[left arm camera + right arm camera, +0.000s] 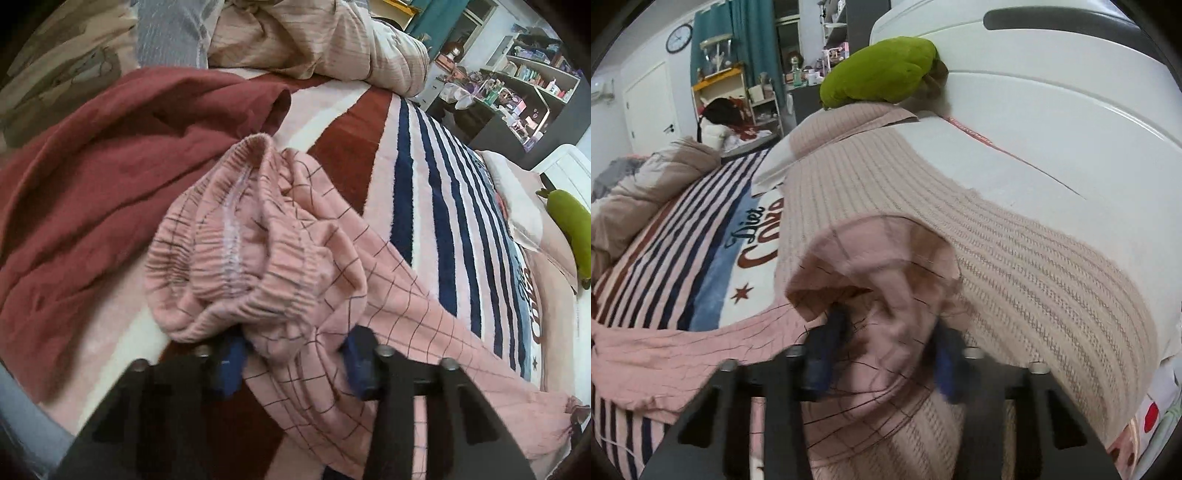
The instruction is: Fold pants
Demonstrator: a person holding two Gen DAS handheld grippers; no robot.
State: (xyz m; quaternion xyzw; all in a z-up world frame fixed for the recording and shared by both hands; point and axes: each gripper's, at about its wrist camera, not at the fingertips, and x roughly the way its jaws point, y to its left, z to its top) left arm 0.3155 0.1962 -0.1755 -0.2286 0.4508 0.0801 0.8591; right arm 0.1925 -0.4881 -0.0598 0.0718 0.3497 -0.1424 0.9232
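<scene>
On the bed: pink grid-check pyjama pants (332,258) lie stretched across a striped fleece blanket (436,206), waistband towards a crumpled maroon garment (110,177), legs running off towards the pillow end.
Left gripper (291,363): its blue fingers (231,369) stand partly apart with a thick bunch of cloth just below the elastic waistband (236,258) between them; they look to be clamped on the pants, though how firmly I cannot tell.
Why there: a hold at the waist fixes one end of the garment, so it can be drawn taut lengthways before folding.
Right gripper (882,354): fingers (825,354) likewise part-open around a wad of the same pink cloth (886,295), apparently a leg end lifted clear of the bed; this view is blurred, so the exact part is uncertain.
Why there: with the far end raised, the legs can likely be carried over towards the waistband in one fold.
Behind the raised cloth: a beige ribbed pillow (1015,258) and, further up, a green plush toy (882,70) against the white headboard (1052,92).
Stage, as I judge it: early; the pants are gripped at both ends but not yet folded.
Risk: the gathered waistband may slip or fold unevenly, and the maroon garment lies just beside the landing spot.
</scene>
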